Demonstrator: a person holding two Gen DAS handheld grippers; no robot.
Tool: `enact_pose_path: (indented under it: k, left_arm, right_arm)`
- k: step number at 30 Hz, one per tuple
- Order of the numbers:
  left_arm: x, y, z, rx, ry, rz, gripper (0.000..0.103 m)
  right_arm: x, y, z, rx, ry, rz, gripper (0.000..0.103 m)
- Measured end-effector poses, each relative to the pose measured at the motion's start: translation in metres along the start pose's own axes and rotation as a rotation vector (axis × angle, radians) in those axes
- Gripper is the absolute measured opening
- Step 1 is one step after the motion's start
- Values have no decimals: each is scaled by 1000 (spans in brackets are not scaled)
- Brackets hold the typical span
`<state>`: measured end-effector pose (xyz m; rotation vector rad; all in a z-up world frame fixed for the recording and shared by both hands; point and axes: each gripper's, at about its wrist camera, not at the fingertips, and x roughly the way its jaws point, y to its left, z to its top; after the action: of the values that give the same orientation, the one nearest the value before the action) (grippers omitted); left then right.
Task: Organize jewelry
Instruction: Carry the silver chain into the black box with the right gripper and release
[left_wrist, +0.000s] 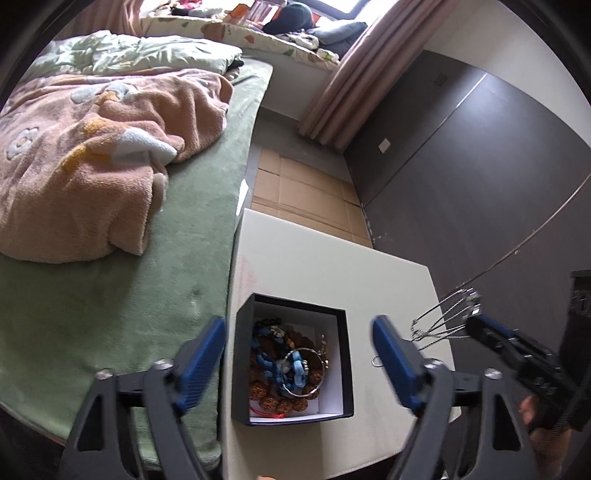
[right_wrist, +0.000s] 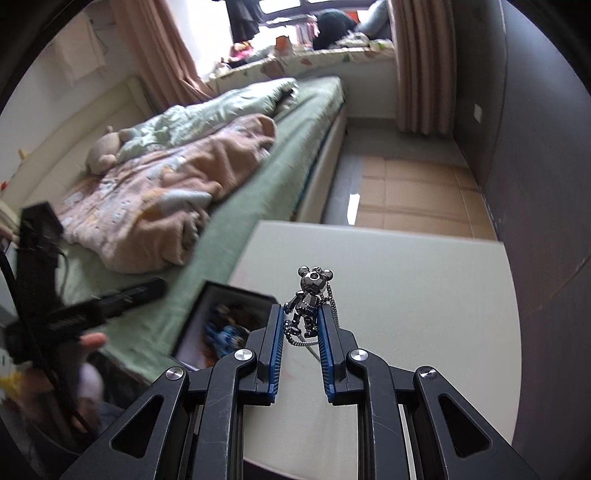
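An open black box (left_wrist: 345, 354) stands on the white table (left_wrist: 332, 266), close to its left edge. In the box lie a blue cord bracelet, brown beads and a silver bangle (left_wrist: 314, 369). My left gripper (left_wrist: 299, 350) hangs above the box, open, with nothing between its blue pads. My right gripper (right_wrist: 301, 325) is shut on a dark metal bear pendant (right_wrist: 312, 291) whose chain (left_wrist: 439, 321) hangs in loops above the table, right of the box (right_wrist: 240, 290). In the left wrist view the right gripper (left_wrist: 472, 323) comes in from the right.
A bed with a green sheet (left_wrist: 166, 295) and a pink blanket (left_wrist: 92, 166) borders the table on the left. Dark wall panels (left_wrist: 480, 166) stand to the right, with cardboard (left_wrist: 306, 195) on the floor beyond. A small metal clip (left_wrist: 376, 361) lies on the table.
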<state>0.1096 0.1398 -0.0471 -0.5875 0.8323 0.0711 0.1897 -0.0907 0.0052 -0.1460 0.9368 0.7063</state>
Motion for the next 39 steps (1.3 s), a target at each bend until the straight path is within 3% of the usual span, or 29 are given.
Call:
enact_pose_path:
  k: [7, 13, 33, 36, 38, 39]
  left_arm:
    - [-10, 20, 4, -32, -28, 7, 94]
    - [-16, 30, 5, -50, -41, 13, 94]
    - [-26, 54, 8, -108, -67, 24, 94]
    - [-26, 54, 8, -106, -62, 21, 94]
    - [-25, 54, 7, -101, -55, 18, 94]
    - [-24, 54, 7, -98, -54, 17, 95]
  right_arm:
    - [-34, 46, 22, -70, -88, 28, 19]
    - [-41, 74, 24, -107, -113, 57, 19]
    - [21, 131, -5, -128, -14, 154, 19]
    - [31, 133, -9, -123, 32, 159, 20]
    - [39, 131, -12, -112, 70, 148, 25]
    - [43, 127, -13, -103, 87, 146, 40]
